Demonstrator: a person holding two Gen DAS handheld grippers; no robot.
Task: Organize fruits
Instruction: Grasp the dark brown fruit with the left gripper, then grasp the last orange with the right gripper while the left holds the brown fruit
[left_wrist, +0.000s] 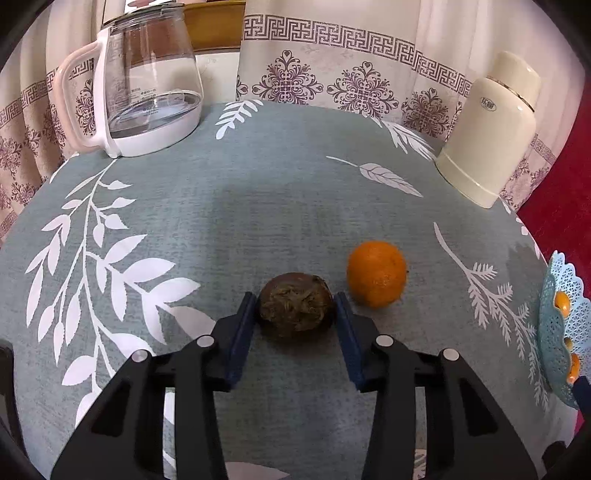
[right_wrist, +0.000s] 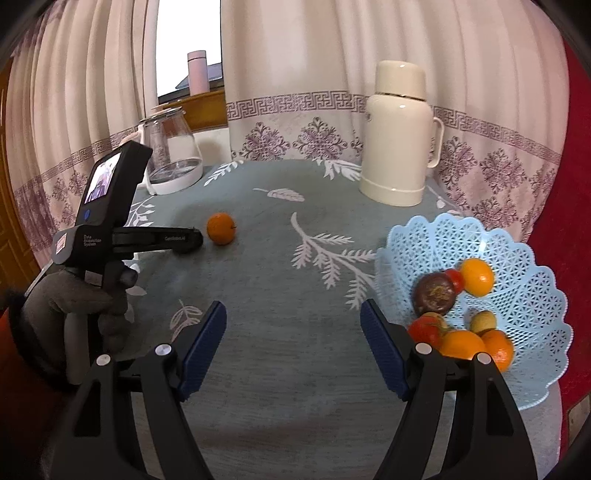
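Dark brown fruit (left_wrist: 295, 304), rough and wrinkled on the face toward the camera, sits on the grey-green tablecloth (left_wrist: 258, 206) right between the blue pads of your left gripper (left_wrist: 297, 308). Both pads sit flush against its sides, so your fingers are clamped on it; it rests on the cloth. Just beside it, up and to the right, lies an orange (left_wrist: 376, 274), near the right pad but apart from it and from the brown fruit.

In the right wrist view the same orange (right_wrist: 221, 228) shows just past the tip of your left gripper (right_wrist: 184, 240), which your gloved left hand (right_wrist: 74, 310) holds low over the table. The brown fruit is hidden from that side.

Your right gripper (right_wrist: 293, 334) has its fingers spread wide, with only cloth between them. Just right of it stands the pale blue lattice basket (right_wrist: 524, 295), holding a dark brown fruit (right_wrist: 434, 293), several orange and yellow fruits and some red ones, piled touching. The basket's rim also shows at the far right edge of the left wrist view.

At the back of the table: a glass jug with white base and handle (left_wrist: 147, 85) on the left, a cream thermos flask (right_wrist: 397, 133) on the right, patterned curtains (left_wrist: 332, 55) behind both.
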